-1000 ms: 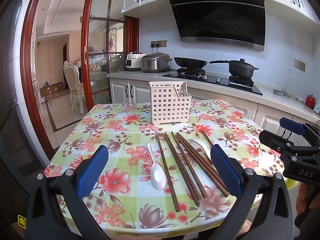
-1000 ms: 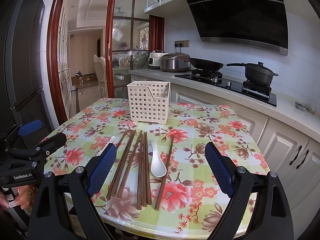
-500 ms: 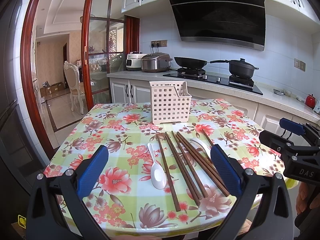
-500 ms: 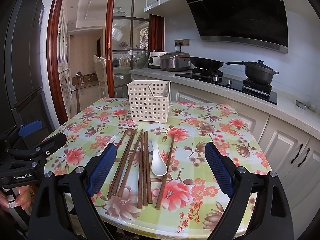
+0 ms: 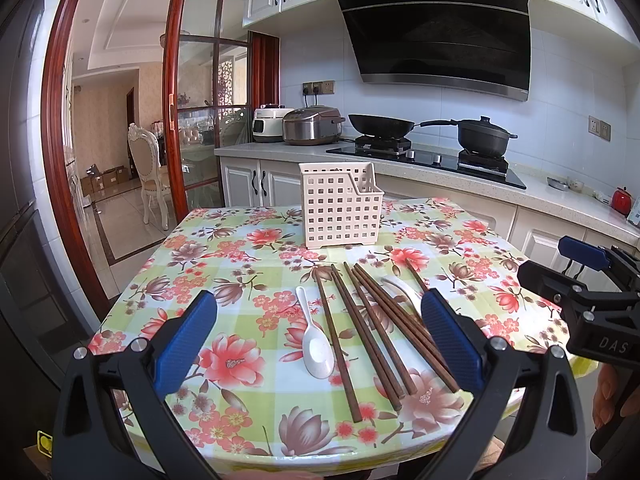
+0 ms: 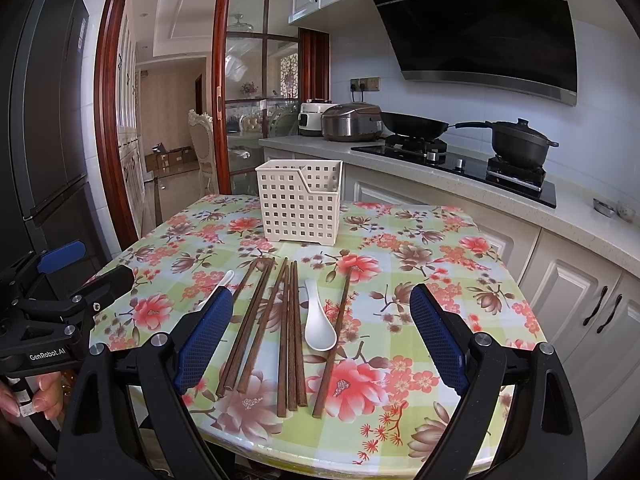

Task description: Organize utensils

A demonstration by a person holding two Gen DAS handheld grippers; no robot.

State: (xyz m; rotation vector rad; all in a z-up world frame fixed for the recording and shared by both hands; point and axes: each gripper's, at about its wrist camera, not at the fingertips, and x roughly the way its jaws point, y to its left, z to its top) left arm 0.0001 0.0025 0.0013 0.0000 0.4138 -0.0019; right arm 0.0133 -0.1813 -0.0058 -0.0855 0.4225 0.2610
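My claws: left gripper and right gripper both gape wide, holding nothing.
Utensils: chopsticks and spoons near tabletop's front edge; caddy toward its back.
Approach: pinch one chopstick mid-length, lift level.

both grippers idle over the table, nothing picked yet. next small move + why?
Probably lower the right gripper onto the white spoon lying between its open fingers. Both grippers, including the left gripper, are empty, the chopsticks lie loose on the tablecloth, and the basket stands beyond them.
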